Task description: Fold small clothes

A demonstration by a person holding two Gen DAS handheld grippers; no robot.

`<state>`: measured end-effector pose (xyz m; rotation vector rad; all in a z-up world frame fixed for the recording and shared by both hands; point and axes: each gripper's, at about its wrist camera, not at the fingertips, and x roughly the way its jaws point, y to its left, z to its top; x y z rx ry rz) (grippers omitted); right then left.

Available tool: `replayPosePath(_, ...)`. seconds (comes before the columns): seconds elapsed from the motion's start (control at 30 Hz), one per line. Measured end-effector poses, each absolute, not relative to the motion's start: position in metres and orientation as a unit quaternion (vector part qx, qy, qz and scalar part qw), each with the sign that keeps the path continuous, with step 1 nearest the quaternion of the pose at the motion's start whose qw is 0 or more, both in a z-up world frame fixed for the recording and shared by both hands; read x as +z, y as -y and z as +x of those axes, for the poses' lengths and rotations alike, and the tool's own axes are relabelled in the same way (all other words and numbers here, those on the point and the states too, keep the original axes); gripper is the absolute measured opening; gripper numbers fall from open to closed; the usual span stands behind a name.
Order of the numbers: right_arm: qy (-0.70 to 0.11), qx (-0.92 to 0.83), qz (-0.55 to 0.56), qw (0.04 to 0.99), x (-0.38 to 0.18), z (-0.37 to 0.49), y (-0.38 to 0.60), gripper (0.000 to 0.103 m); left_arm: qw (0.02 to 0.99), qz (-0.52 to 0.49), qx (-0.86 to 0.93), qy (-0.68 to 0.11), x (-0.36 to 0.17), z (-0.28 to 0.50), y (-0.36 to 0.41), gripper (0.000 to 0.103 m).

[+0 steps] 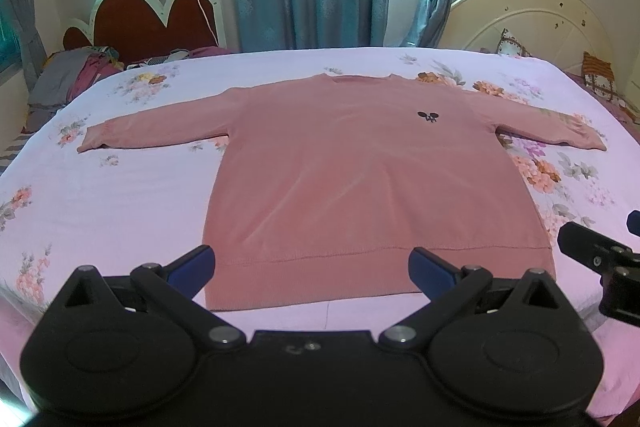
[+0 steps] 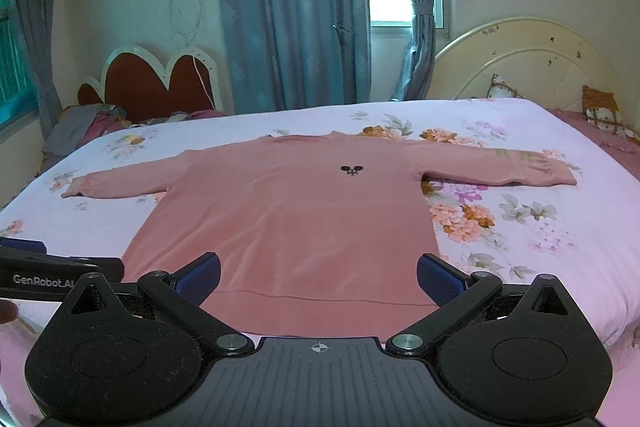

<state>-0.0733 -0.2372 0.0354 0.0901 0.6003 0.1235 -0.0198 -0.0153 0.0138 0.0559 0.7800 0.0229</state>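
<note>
The pink sweater (image 1: 360, 167) lies flat, face up, sleeves spread, on the floral bed (image 1: 120, 207). Folding looks not yet begun. The left hand-held gripper (image 1: 312, 267) and right hand-held gripper (image 2: 318, 277) hover at the near hem, both wide open and empty. Next likely comes pinching a sleeve or hem corner.

Pink sweater (image 1: 360, 179) is soft matt knit cloth, ribbed at the hem, with a small dark embroidered motif (image 1: 428, 116) on the chest. Bedsheet (image 1: 120, 195) is smooth thin cloth, floral print, faint sheen. Left gripper (image 1: 312, 267) is matt black plastic with shiny metal pivot pins; its finger pads (image 1: 192, 265) are blue and textured. Right gripper (image 2: 318, 277) has the same build, dotted blue pads (image 2: 440, 281) and a ribbed grey plastic base. Curtains (image 2: 296, 7) are patterned woven cloth. Cream headboard (image 2: 532, 63) is glossy and chipped.
</note>
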Motion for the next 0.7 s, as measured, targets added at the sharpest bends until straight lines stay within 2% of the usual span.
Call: replayPosePath(0.7,-0.294,0.063,0.048,0.953,0.0354,-0.0705,0.2453,0.103,0.927,0.031,0.016,-0.374,0.0193,-0.0191,0.0191,0.103)
